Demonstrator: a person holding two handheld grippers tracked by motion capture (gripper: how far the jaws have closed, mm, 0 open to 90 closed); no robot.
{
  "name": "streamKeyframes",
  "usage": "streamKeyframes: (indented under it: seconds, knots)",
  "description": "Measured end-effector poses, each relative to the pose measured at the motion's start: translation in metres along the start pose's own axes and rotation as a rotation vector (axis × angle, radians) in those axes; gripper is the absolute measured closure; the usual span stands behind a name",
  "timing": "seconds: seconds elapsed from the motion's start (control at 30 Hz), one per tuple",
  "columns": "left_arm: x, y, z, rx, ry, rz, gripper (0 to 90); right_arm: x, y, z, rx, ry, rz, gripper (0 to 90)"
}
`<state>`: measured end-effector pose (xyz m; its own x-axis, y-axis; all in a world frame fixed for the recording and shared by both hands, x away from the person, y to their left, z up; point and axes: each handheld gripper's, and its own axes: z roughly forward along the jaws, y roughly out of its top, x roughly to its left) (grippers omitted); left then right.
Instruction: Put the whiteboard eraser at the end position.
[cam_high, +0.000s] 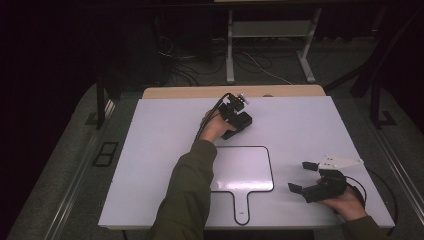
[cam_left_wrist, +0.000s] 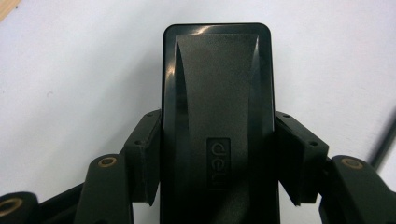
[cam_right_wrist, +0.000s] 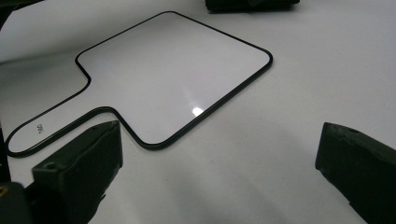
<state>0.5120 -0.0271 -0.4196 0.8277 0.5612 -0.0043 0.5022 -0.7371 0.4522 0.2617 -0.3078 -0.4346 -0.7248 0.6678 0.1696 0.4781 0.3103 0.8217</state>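
A black block-shaped eraser (cam_high: 241, 123) with a "deli" mark lies at the far middle of the table. My left gripper (cam_high: 234, 116) is shut on it, one jaw pressed against each long side of the eraser (cam_left_wrist: 217, 93). A white hand-held board (cam_high: 242, 170) with a black rim and a short handle lies flat near the table's front. My right gripper (cam_high: 301, 176) hovers at the near right, open with nothing between its fingers. In the right gripper view that gripper (cam_right_wrist: 219, 158) faces the board (cam_right_wrist: 173, 70), and the eraser (cam_right_wrist: 252, 3) sits at the top edge.
The white table top (cam_high: 310, 125) has a wooden strip (cam_high: 200, 92) along its far edge. Beyond it, cables lie on the dark floor (cam_high: 260, 65) between the grey legs of a stand (cam_high: 230, 55). A person's green sleeve (cam_high: 187, 195) crosses the front middle.
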Motion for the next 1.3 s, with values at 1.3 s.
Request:
streamKeyframes:
  seconds: [1.3]
  knots:
    - [0.007, -0.021, -0.023, -0.214, -0.042, -0.037, 20.9, -0.007, -0.005, 0.008, 0.007, 0.046, 0.034, 0.0]
